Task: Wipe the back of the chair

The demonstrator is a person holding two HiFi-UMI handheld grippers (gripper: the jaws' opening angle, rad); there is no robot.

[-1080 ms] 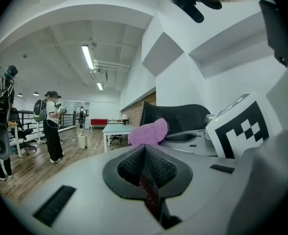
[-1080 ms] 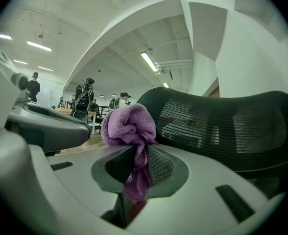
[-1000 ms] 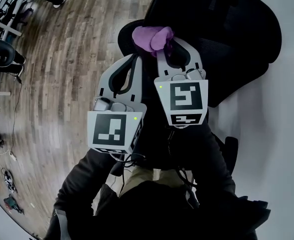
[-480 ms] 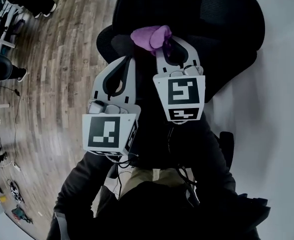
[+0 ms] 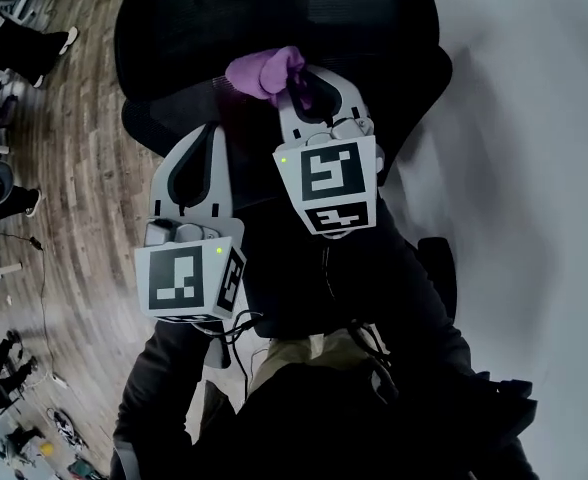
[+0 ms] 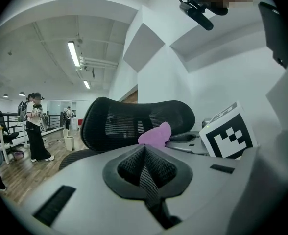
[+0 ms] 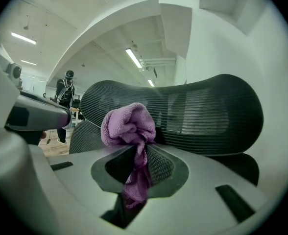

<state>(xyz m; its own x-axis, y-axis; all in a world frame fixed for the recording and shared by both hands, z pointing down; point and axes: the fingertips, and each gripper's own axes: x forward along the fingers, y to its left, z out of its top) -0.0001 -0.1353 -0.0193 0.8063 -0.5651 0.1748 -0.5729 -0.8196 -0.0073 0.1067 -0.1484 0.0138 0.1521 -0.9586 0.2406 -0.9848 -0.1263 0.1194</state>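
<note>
Two grippers are up at the chair, and the right gripper [image 7: 143, 150] has the goods: its fingers are clamped on a purple cloth [image 7: 129, 124]. Most of the cloth is bunched into a ball just beyond the fingertips, and a tail hangs back down between the two mesh pads. Straight ahead of those fingers, wide and curved, is the black mesh chair back [image 7: 203, 114]. The cloth ball sits right in front of its left part, though whether it actually touches the mesh can't be told. Over to the left gripper [image 6: 145, 150]: fingers pressed together, pad on pad, held nearer the person and to the left of the right fingers in the head view. Just beyond its fingertips and a touch to their right the cloth peeks up, with the chair back behind it and the right gripper's marker cube [image 6: 228, 133] off to the right. Left of both sets of fingers is wooden floor [image 5: 74, 168], with people [image 6: 36, 126] standing further out; to the right, a white wall [image 5: 534, 168].
</note>
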